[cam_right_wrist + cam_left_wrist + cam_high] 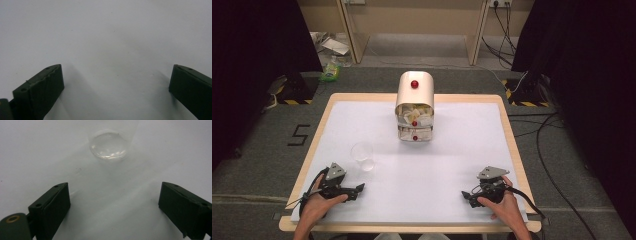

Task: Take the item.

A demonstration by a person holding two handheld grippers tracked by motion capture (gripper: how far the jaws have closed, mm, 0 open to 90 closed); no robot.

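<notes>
A: Fingers point(52, 207) on the left gripper point(355, 190) stand wide apart with nothing between them, and the right gripper point(468, 196) is spread the same way over bare white sheet.

B: So neither holds a thing. Start with the big items, taking the clear cup point(363, 156) as the landmark.

A: Under everything is the desk point(472, 98), its top covered by a white sheet point(447, 150). Beyond the cup and to its right stands a small cabinet of drawers point(414, 107) with red knobs, its upper drawers apparently stuffed with packets. The cup itself stands upright, just ahead of the left gripper and well apart from the right one.

B: And the risk?

A: I judge the cup the likely target. It looks thin, light and empty, so a finger that meets its wall before the other does could push it along the sheet or tip it over. Its clear wall is faint against the white in the left gripper view point(108, 146), so the rim is easy to misjudge.

B: Squeezing?

A: Closing hard could buckle the wall and let the cup spring out.
</notes>
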